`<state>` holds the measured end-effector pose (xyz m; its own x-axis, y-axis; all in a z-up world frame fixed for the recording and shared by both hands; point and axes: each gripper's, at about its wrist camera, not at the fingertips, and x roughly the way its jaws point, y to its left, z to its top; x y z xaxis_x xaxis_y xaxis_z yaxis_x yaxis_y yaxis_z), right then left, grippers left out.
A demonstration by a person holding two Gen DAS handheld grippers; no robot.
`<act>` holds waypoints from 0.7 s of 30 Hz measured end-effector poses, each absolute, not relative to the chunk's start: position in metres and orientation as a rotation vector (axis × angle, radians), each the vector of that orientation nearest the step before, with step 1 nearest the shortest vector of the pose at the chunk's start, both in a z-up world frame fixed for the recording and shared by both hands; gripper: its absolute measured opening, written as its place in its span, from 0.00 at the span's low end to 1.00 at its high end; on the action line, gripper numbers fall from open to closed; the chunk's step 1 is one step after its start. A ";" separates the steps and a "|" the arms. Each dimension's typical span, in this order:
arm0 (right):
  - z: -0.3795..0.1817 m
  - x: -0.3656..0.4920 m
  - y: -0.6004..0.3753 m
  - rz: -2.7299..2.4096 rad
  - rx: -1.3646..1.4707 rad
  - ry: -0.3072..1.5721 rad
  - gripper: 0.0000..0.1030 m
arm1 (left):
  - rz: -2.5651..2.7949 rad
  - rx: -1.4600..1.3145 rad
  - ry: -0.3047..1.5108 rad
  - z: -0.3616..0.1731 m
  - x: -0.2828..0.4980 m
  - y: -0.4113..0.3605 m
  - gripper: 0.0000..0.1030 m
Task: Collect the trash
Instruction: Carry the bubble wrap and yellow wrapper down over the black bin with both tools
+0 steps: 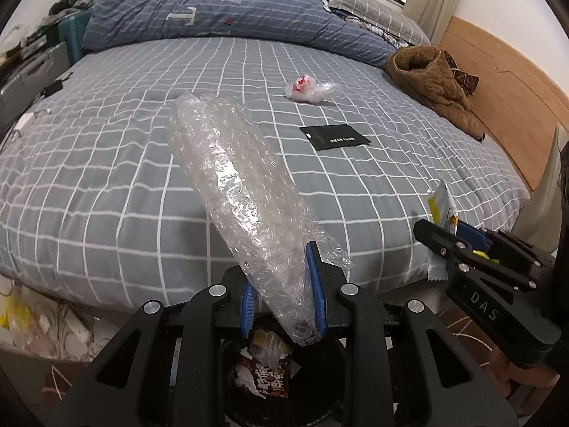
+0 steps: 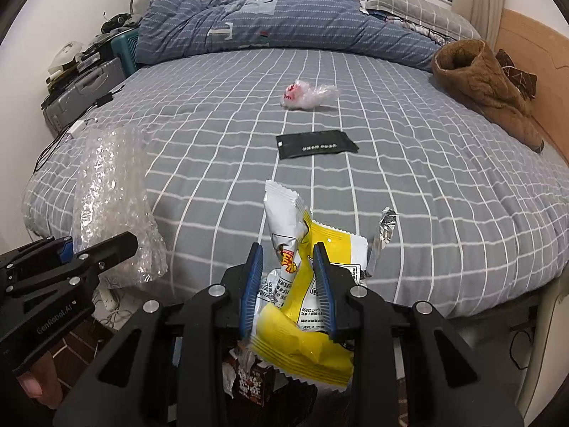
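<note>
At the near edge of the bed (image 1: 177,185), a roll of bubble wrap (image 1: 227,185) is clamped by the left gripper (image 1: 282,295), marked "GenRobot.AI". A yellow-and-white snack wrapper (image 2: 302,284) is pinched by the right gripper (image 2: 288,288), marked "DAS". Farther off, a black packet (image 2: 316,144) with unreadable white print is seen.

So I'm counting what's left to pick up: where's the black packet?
The black packet lies flat mid-bed in both views, nearer than the crumpled plastic bag and left of the brown coat.
</note>
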<state>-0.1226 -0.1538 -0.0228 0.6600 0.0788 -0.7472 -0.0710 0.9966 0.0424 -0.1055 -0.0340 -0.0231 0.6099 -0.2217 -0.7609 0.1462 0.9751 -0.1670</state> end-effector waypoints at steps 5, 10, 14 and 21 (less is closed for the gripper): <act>-0.023 -0.142 -0.149 0.096 0.008 0.854 0.28 | -0.212 -0.096 0.907 -0.025 -0.123 -0.035 0.24; -0.025 -0.160 -0.147 0.107 0.017 0.865 0.28 | -0.207 -0.089 0.923 -0.028 -0.144 -0.036 0.24; -0.027 -0.175 -0.144 0.115 0.018 0.878 0.28 | -0.206 -0.091 0.946 -0.033 -0.158 -0.036 0.24; -0.036 -0.195 -0.138 0.124 0.003 0.908 0.28 | -0.202 -0.079 0.991 -0.043 -0.183 -0.036 0.24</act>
<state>-0.1954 -0.1382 -0.0360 0.6087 0.1083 -0.7860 -0.1059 0.9929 0.0548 -0.1831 -0.0356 -0.0434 0.5312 -0.2053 -0.8220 0.1333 0.9784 -0.1582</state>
